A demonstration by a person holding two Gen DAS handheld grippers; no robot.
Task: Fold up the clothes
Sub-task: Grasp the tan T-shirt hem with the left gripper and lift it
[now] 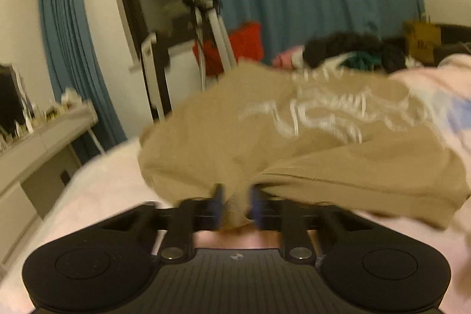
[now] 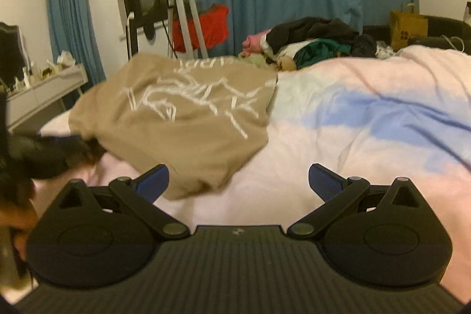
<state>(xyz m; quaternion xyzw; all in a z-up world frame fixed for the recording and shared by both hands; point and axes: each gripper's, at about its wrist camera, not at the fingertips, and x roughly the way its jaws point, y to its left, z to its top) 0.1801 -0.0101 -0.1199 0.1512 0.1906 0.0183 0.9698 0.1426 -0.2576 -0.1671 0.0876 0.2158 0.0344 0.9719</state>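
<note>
Evidently folding is barely begun: the tan T-shirt lies rumpled on the pink bedspread, one edge pinched in the closed left gripper, while the right gripper gapes wide, holding nothing.

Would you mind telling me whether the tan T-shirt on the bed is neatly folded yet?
Not yet. The tan T-shirt lies rumpled, print showing, with one bunched edge pinched in the left hand-held gripper.

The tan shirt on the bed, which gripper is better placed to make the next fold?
Left. The left gripper is already shut on the shirt; the right gripper is open, holding nothing, beside the shirt's near corner.
</note>
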